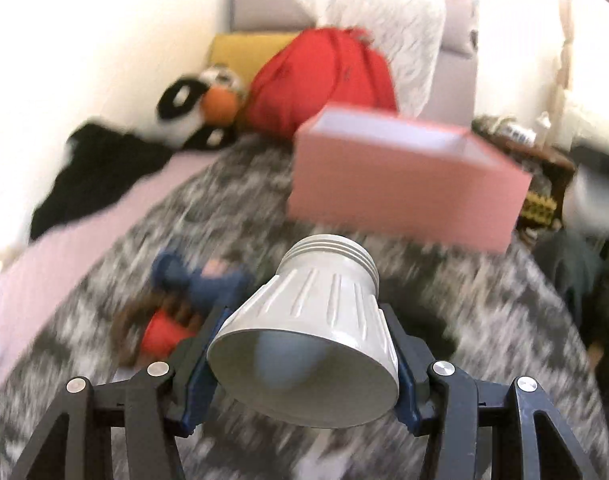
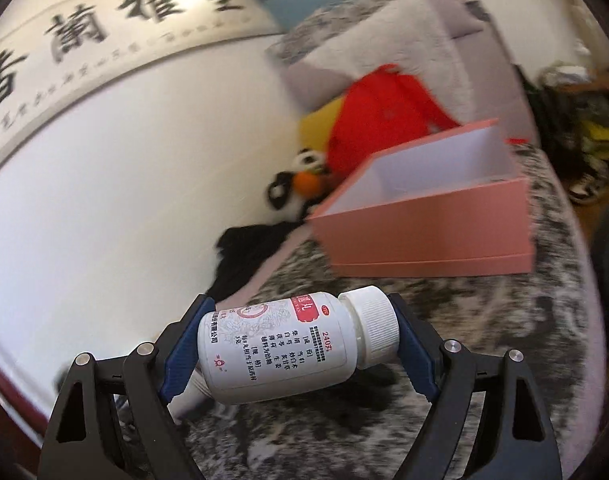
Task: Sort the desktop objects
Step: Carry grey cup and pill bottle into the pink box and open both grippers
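Note:
My left gripper is shut on a white cone-shaped bulb housing, its wide open end toward the camera, held above the grey patterned blanket. My right gripper is shut on a white medicine bottle with a white ribbed cap, lying sideways between the jaws. An open pink box with a white inside stands ahead on the blanket; it also shows in the right wrist view. A blue and red toy lies on the blanket left of the left gripper.
A red bag, a yellow cushion, a black-and-white plush toy and a white pillow lie behind the box. Black cloth lies by the white wall. A calligraphy scroll hangs on the wall. Clutter stands at the right.

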### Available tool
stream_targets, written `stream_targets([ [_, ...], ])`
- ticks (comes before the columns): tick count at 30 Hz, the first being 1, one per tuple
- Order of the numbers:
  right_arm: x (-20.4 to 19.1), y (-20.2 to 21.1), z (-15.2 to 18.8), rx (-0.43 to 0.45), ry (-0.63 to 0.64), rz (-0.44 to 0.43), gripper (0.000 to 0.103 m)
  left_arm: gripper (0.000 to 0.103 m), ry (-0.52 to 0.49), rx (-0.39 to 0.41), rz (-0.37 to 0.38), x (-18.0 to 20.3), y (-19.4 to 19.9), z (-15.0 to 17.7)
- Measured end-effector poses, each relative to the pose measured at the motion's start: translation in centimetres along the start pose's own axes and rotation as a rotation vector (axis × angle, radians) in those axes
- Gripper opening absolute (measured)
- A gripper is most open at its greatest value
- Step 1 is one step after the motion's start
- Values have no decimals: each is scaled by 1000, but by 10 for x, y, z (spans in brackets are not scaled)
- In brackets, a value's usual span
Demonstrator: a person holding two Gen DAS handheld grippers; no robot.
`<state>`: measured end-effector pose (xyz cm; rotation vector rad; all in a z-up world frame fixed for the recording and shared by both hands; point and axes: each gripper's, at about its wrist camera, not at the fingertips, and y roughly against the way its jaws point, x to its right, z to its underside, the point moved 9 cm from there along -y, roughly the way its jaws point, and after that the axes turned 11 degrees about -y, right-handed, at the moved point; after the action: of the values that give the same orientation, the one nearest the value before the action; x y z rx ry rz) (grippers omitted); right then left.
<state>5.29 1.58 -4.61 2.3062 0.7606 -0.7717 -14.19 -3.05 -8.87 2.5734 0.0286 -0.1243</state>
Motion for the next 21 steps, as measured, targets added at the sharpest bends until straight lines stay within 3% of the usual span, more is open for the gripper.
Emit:
stream_targets([
  [8,45,19,-36,112,-73,138,88,61,-20,180,65,59,-61,-136],
  [13,68,41,-58,209,-66,228,88,61,66,135,107,74,-154,-191],
  [16,84,47,-70,249,-86,251,88,61,119,102,60,73,-209,-193],
  [19,100,43,-78,272,-85,293,88,62,123,36,63,79,-249,-177],
  [21,110,39,-81,284,-94,312,88,72,63,79,26,85,-254,-168],
])
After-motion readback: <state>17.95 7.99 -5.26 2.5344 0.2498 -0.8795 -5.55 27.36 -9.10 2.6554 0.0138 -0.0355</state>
